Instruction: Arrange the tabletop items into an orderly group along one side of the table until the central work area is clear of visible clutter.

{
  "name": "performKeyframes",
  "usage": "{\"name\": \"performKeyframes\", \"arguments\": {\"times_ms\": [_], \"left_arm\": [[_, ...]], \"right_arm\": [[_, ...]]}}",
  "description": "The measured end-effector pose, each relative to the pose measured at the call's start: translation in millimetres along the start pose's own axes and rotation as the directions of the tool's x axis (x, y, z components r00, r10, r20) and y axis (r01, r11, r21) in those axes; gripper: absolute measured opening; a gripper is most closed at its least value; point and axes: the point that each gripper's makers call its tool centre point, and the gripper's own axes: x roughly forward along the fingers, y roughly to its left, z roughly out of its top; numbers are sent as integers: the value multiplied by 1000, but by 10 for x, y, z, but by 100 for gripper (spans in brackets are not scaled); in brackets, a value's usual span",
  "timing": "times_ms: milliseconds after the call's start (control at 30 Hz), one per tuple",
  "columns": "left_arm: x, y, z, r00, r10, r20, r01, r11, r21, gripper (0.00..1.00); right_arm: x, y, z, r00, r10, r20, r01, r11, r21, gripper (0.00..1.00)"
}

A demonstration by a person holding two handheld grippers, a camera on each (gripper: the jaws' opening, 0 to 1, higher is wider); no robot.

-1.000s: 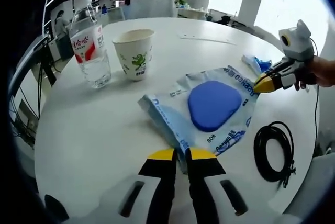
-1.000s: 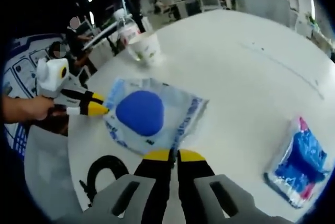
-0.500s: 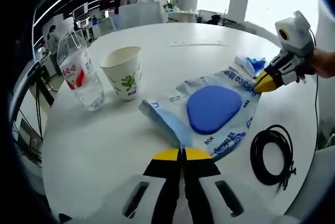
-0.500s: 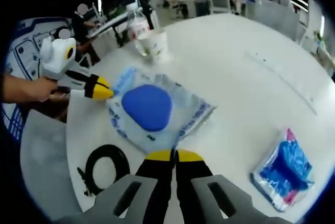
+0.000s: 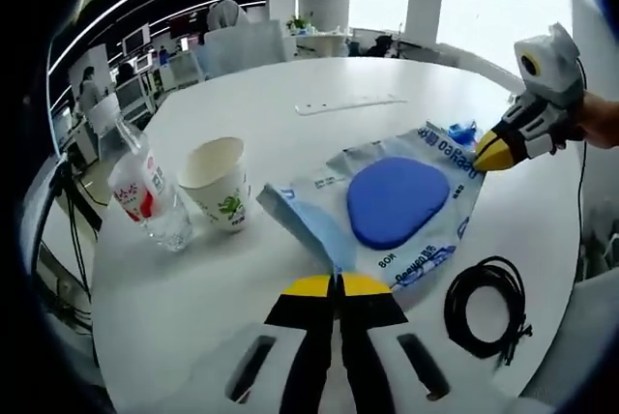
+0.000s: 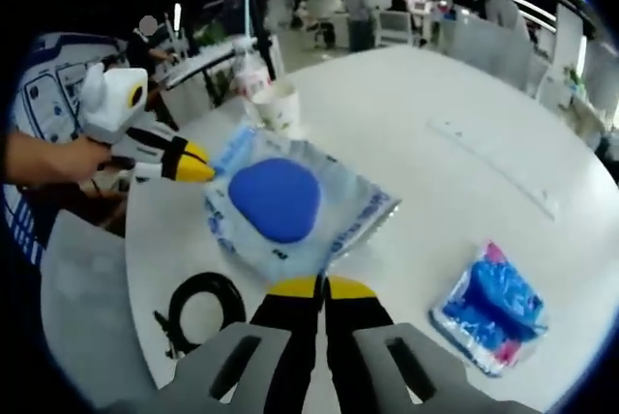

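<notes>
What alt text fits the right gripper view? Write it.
Both grippers pinch opposite edges of a clear packet holding a blue pad: right gripper near, left gripper opposite. Coiled black cable, blue tissue pack, paper cup around it.

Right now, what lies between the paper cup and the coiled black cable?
In the left gripper view, the clear bag with the blue pad lies between the paper cup and the cable, held at opposite corners by both grippers.
</notes>
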Motion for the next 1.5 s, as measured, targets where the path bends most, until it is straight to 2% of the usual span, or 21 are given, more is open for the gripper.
{"name": "performKeyframes", "arguments": {"times_ms": [500, 800, 1000, 1300, 1500], "left_arm": [[-96, -177, 282, 999, -35, 32, 33, 998, 60, 0], [-128, -238, 483, 997, -55, 53, 48, 991, 126, 0], [-115, -241, 600, 996, -57, 65, 49, 991, 126, 0], [-106, -266, 689, 995, -68, 71, 58, 989, 138, 0], [-70, -240, 674, 995, -70, 65, 61, 989, 136, 0]], "right_arm": [[-389, -36, 41, 996, -69, 57, 68, 997, 19, 0], [-532, -71, 104, 990, -114, 87, 113, 993, 18, 0], [-625, -74, 114, 985, -134, 110, 131, 991, 30, 0], [-671, -88, 101, 979, -159, 129, 152, 986, 62, 0], [-652, -78, 108, 977, -168, 132, 161, 985, 62, 0]]}}
